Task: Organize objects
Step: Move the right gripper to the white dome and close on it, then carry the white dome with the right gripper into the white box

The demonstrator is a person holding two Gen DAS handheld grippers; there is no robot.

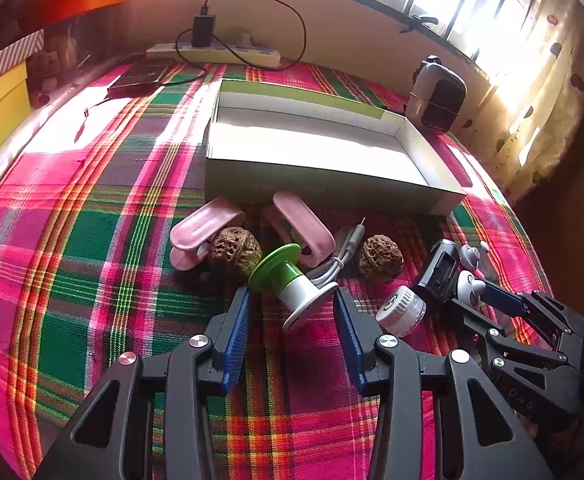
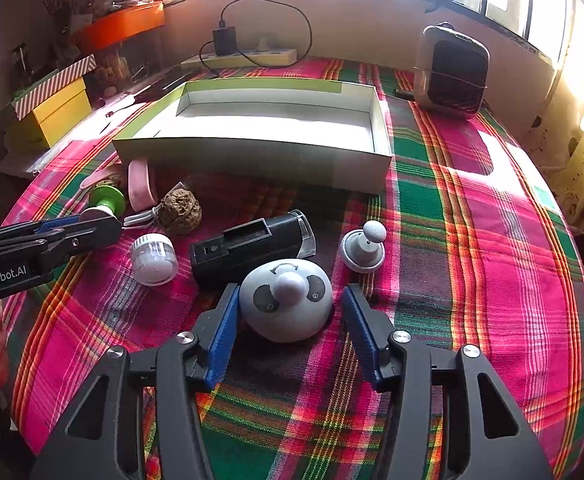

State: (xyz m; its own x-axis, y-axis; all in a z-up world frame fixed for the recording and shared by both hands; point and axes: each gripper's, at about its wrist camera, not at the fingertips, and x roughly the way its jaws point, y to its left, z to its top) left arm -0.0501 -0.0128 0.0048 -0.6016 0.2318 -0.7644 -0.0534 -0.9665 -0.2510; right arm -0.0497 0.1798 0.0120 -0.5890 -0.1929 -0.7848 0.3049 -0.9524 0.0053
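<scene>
My left gripper (image 1: 292, 300) is open, its blue pads either side of a green-and-white spool (image 1: 292, 280) lying on the plaid cloth. My right gripper (image 2: 289, 300) is open around a grey panda-faced dome (image 2: 285, 300). An empty white box (image 1: 312, 144), also in the right wrist view (image 2: 251, 152), stands behind the objects. Two pink clips (image 1: 199, 228), two walnuts (image 1: 233, 252), a white cable (image 1: 340, 260), a small white jar (image 2: 153, 258), a black device (image 2: 251, 244) and a small grey knob toy (image 2: 364, 248) lie scattered in front of it.
A power strip with a black charger (image 1: 203, 32) lies along the back wall. A silver and black heater (image 2: 450, 72) stands at the back right. Yellow and orange boxes (image 2: 55, 108) sit at the left. A dark flat case (image 1: 139, 76) lies at the back left.
</scene>
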